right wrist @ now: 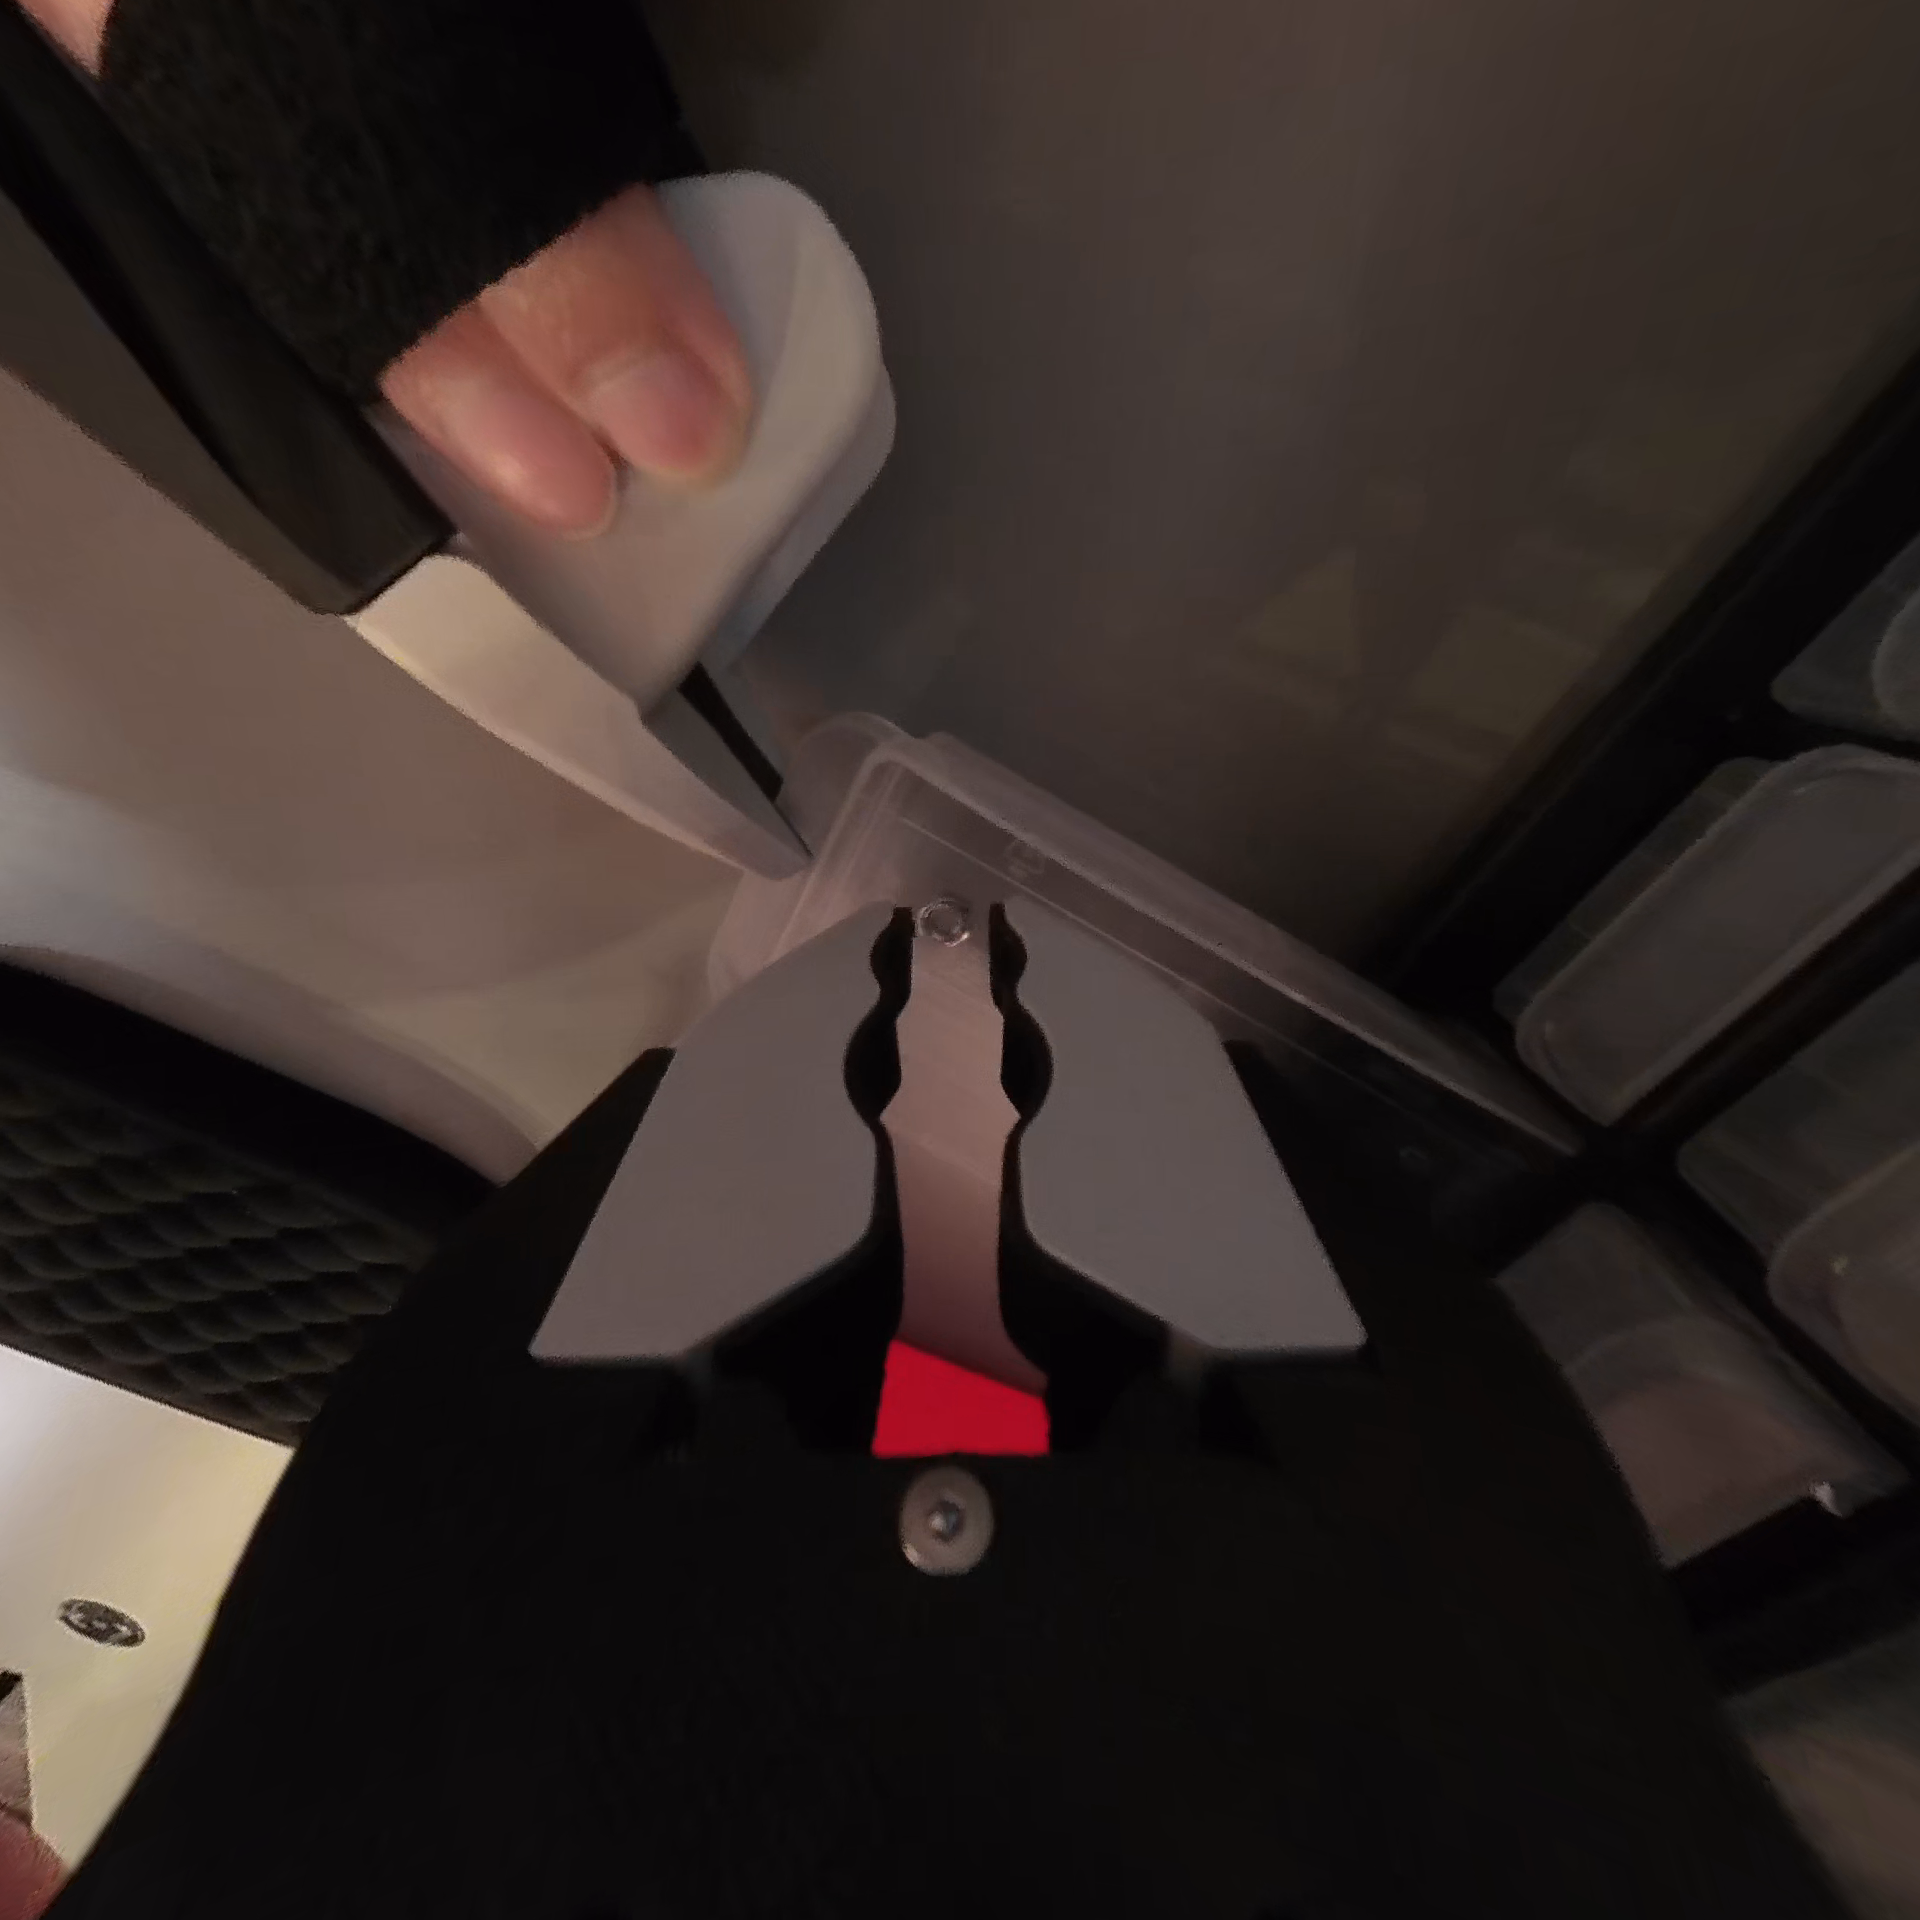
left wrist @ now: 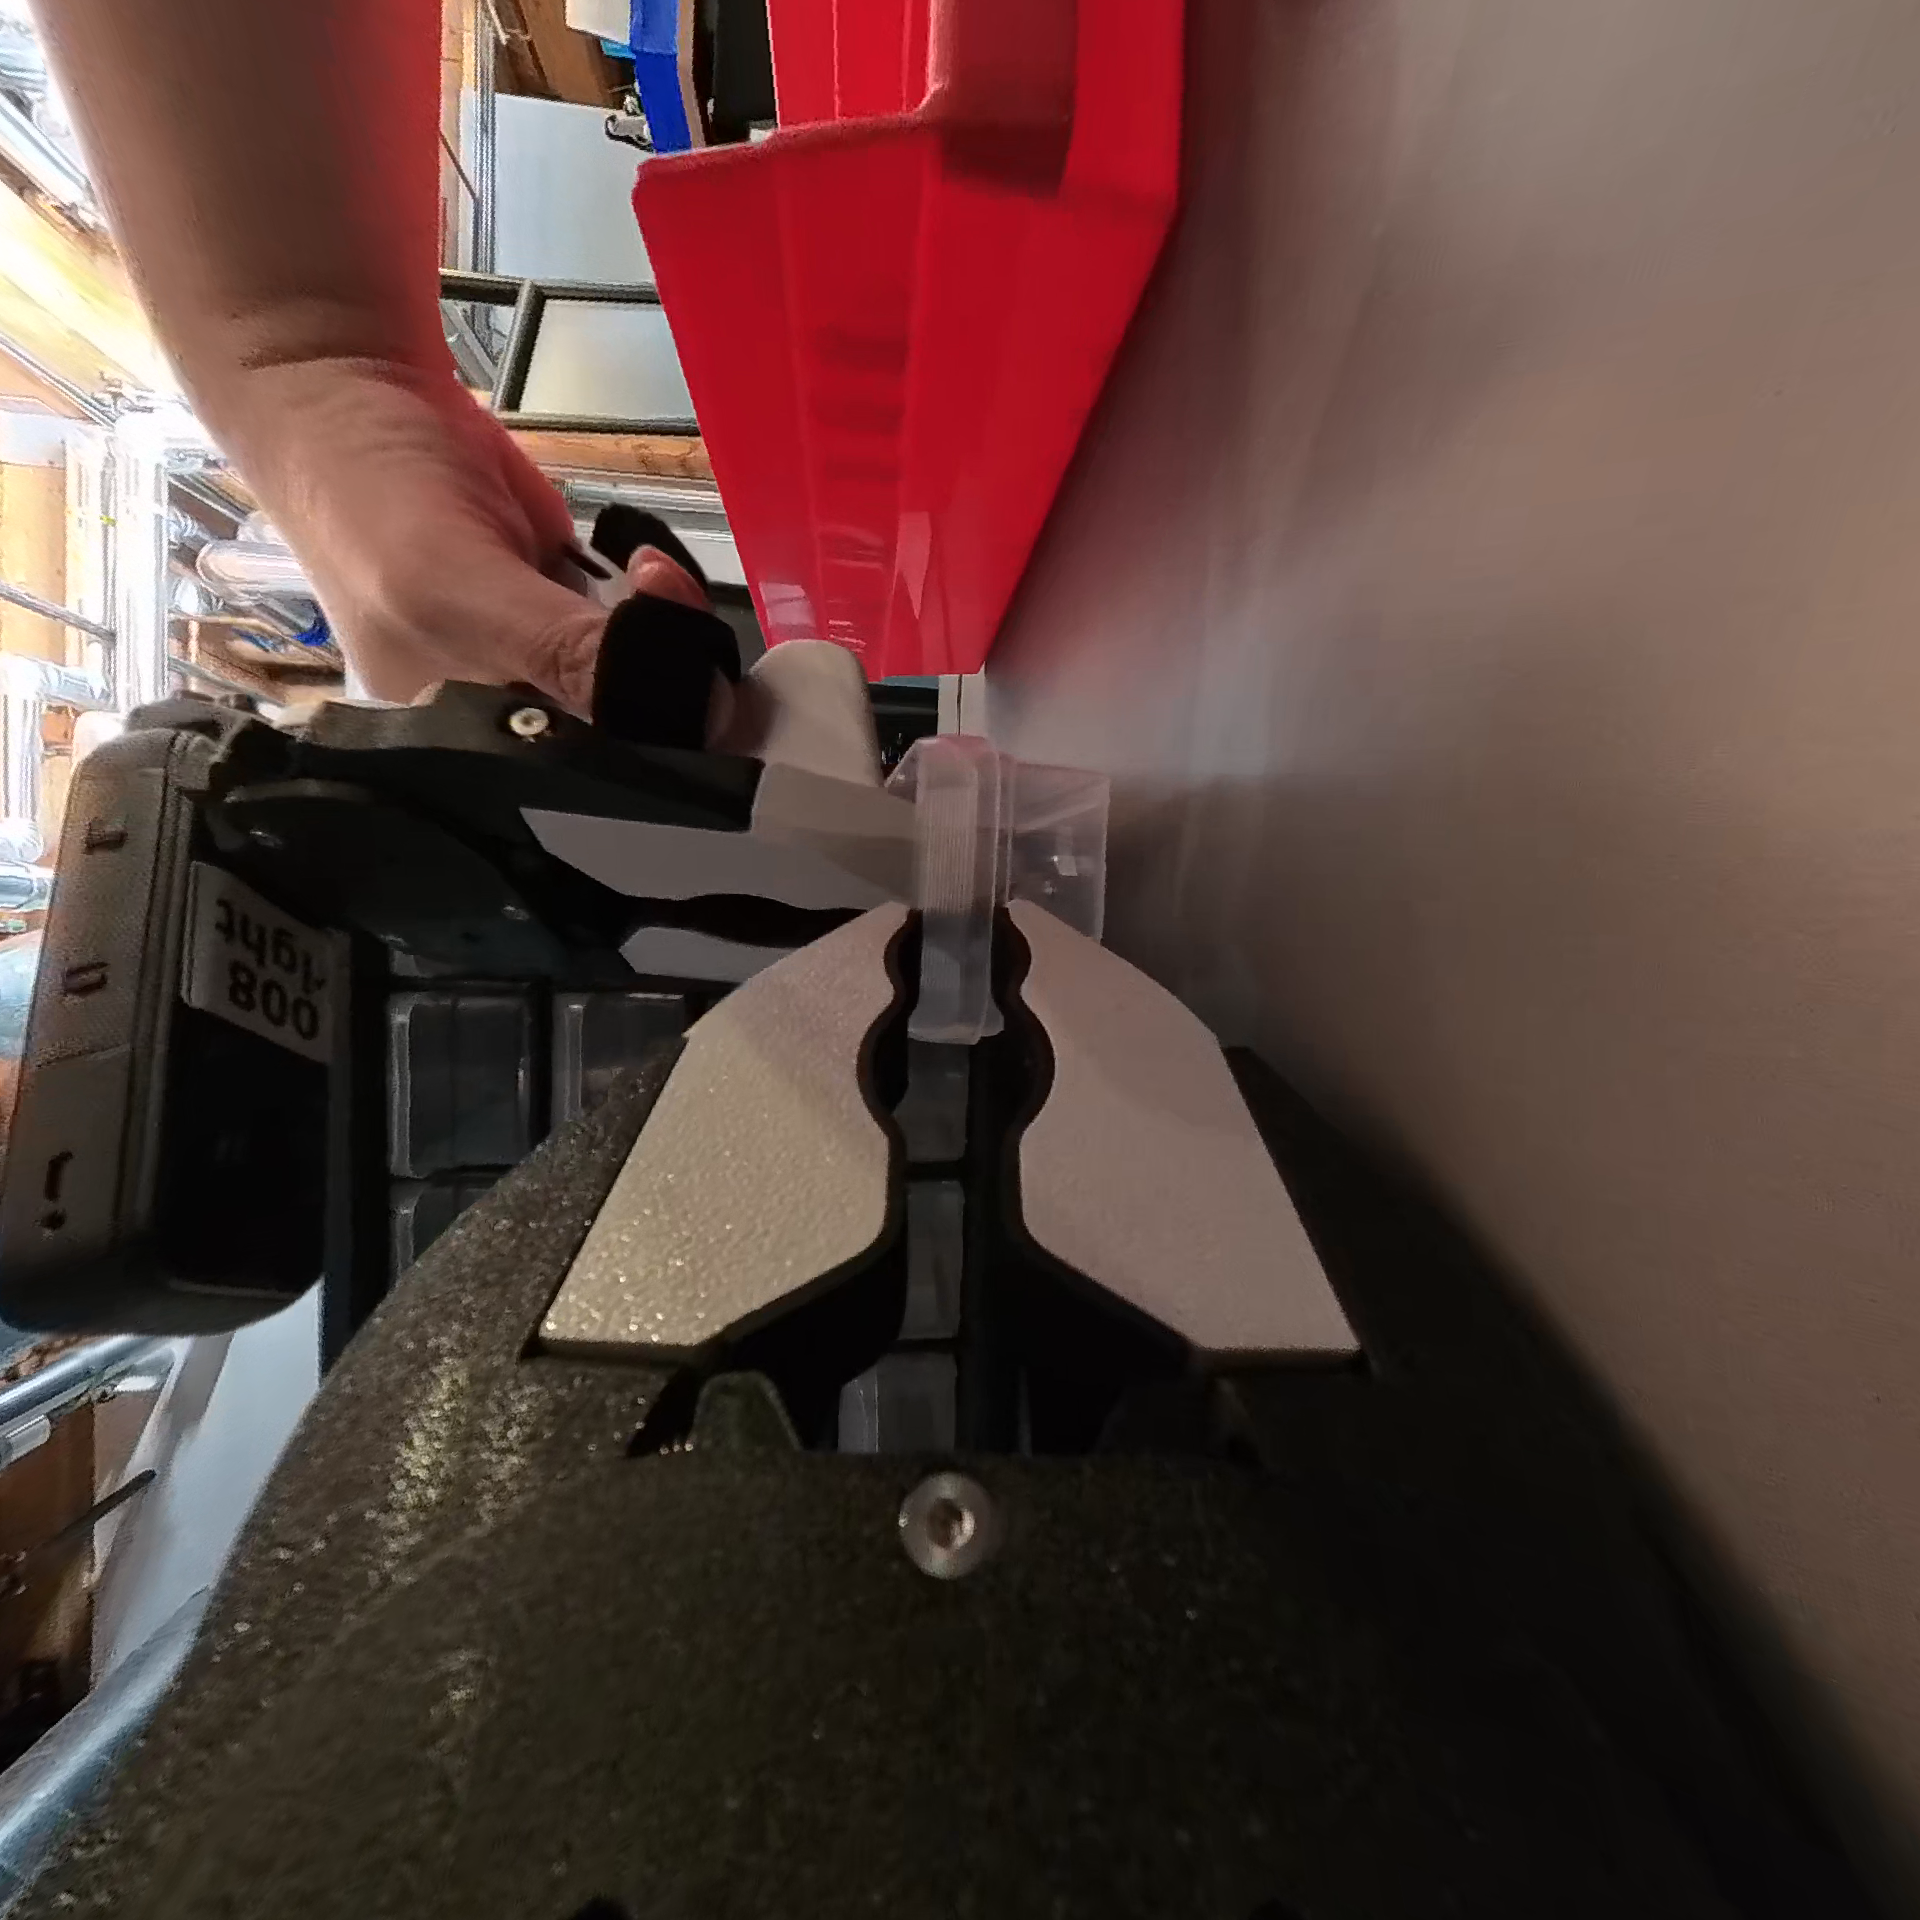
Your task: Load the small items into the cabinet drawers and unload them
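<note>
Clear drawer [left wrist: 951, 894]: one | left tool [left wrist: 956, 935] clamps handle | nut [right wrist: 943, 923], seemingly one

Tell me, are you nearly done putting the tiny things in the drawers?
Not nearly. Done: one clear drawer is pulled out. In hand: the left gripper pinches its front tab, and the right gripper has its tips around a small metal nut there; going in or out, I cannot tell. Left: the other drawers sit shut.

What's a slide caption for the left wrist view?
Left gripper clamps the clear plastic drawer handle; right gripper reaches in beside a red plastic bin.
</note>
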Demonstrator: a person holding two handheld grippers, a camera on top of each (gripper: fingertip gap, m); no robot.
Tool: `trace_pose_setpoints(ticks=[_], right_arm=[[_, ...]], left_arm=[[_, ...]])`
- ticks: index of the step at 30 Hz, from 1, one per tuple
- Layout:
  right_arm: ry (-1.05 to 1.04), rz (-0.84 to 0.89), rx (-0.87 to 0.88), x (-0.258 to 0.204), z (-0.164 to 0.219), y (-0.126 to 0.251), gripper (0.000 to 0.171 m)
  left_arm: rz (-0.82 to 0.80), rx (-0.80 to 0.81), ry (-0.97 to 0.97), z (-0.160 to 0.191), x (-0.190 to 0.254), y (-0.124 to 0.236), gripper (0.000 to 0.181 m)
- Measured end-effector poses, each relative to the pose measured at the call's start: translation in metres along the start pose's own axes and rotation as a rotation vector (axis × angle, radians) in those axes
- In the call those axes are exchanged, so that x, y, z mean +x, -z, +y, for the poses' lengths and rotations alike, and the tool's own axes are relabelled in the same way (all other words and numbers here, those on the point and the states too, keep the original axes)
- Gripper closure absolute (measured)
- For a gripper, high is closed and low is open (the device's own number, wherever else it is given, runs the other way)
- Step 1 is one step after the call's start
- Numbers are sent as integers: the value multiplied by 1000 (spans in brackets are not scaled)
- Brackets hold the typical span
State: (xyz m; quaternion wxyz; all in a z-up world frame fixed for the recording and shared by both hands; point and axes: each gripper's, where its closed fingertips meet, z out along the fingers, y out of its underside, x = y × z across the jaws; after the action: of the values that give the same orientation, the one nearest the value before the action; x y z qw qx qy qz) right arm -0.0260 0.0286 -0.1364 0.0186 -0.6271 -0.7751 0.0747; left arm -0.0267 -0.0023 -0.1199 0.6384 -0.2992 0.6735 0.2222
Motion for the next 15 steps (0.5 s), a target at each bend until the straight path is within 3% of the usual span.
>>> trace_pose_setpoints(ticks=[15], right_arm=[[39,33,-106,0,7,-5,155]], left_arm=[[3,7,8,-2,-1,-2,169]])
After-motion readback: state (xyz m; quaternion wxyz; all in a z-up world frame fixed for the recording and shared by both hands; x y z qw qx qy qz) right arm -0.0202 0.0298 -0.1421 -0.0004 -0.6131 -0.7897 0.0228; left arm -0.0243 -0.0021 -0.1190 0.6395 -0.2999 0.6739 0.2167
